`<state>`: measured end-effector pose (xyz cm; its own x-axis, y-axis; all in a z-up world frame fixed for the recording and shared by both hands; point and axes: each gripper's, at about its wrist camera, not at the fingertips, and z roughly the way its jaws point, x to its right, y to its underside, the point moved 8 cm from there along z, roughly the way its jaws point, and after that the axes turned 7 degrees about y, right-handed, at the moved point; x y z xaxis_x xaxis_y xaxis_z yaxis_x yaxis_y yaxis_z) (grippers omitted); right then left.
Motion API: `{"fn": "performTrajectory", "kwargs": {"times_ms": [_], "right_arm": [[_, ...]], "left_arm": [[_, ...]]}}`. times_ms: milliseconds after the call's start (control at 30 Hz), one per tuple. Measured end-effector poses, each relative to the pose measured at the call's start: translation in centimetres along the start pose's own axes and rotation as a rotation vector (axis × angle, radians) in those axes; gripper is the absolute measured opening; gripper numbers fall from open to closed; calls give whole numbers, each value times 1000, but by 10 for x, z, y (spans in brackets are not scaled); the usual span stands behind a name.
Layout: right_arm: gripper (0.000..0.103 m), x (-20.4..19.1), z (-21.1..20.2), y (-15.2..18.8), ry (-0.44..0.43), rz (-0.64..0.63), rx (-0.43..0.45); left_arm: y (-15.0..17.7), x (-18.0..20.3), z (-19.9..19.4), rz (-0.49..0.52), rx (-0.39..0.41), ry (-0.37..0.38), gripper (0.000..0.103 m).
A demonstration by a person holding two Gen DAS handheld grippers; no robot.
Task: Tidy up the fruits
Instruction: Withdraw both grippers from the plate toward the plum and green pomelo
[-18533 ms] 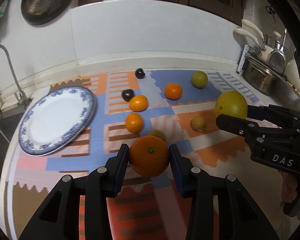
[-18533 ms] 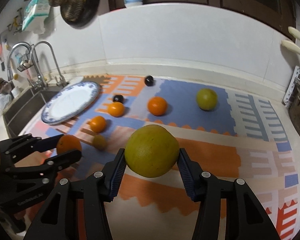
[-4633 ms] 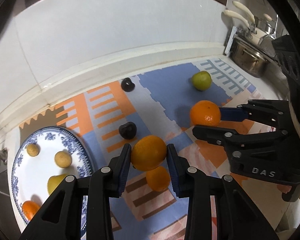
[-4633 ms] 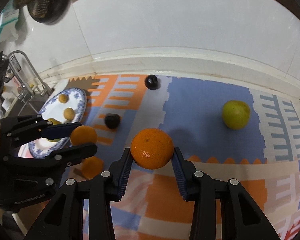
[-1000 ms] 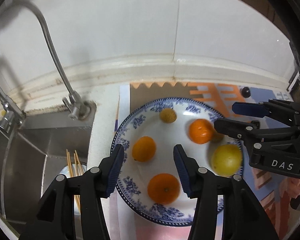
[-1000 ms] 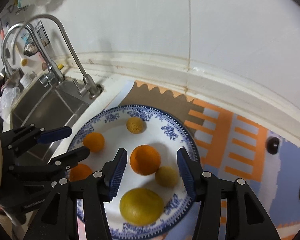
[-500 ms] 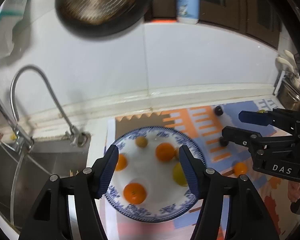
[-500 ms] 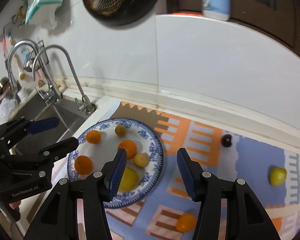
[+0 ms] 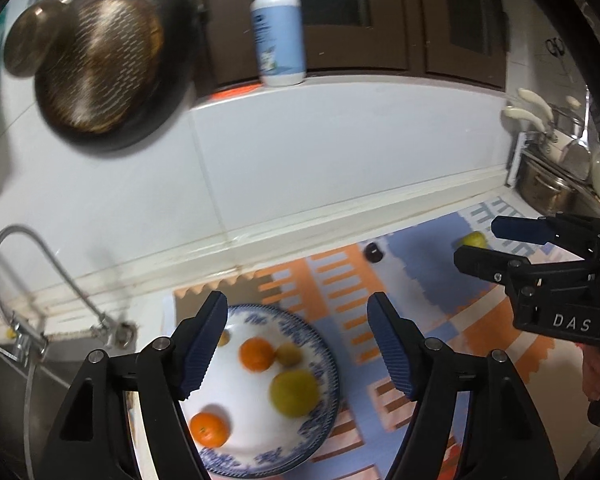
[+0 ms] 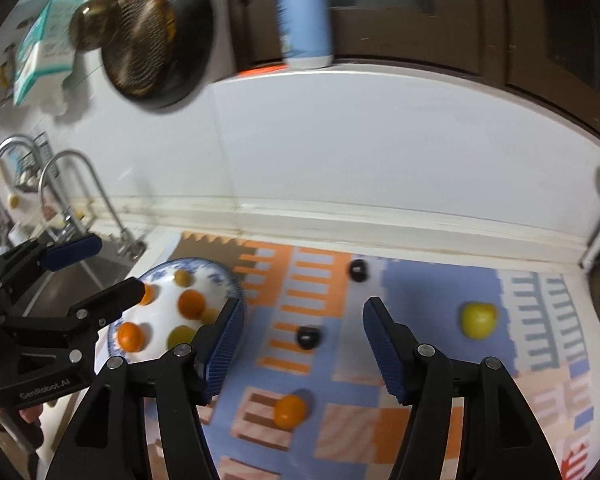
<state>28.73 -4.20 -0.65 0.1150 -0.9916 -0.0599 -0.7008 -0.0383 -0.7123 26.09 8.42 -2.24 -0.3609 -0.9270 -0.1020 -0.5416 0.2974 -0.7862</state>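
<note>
Both wrist cameras look forward along their own fingers, tilted down at the counter from well above, facing the back wall. Left view sits over the blue-rimmed plate (image 9: 327, 364) near the sink-side edge. Right view is farther right, over the patterned mat (image 10: 420, 292). Both share plate, mat and wall.

Hanging pan (image 9: 100, 68), soap bottle (image 9: 278, 36), faucet (image 9: 40, 268)

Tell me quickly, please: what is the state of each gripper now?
Left gripper: open, holding nothing, above the plate.
Right gripper: open, holding nothing, above the mat.
</note>
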Motion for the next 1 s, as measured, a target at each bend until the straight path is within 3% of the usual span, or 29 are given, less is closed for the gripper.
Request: {"fn": "performTrajectory", "kwargs": {"times_ms": [233, 433, 733, 1000], "right_arm": [[63, 43, -11, -8, 98, 65, 15], [63, 71, -6, -18, 182, 105, -18], [63, 108, 28, -29, 233, 186, -156], [63, 138, 65, -19, 249, 254, -303]], "left_arm": [[-21, 22, 17, 25, -14, 55, 75], [-37, 29, 45, 16, -74, 105, 75], [-59, 36, 103, 6, -223, 164, 75], [-65, 43, 158, -10, -357, 206, 74]]}}
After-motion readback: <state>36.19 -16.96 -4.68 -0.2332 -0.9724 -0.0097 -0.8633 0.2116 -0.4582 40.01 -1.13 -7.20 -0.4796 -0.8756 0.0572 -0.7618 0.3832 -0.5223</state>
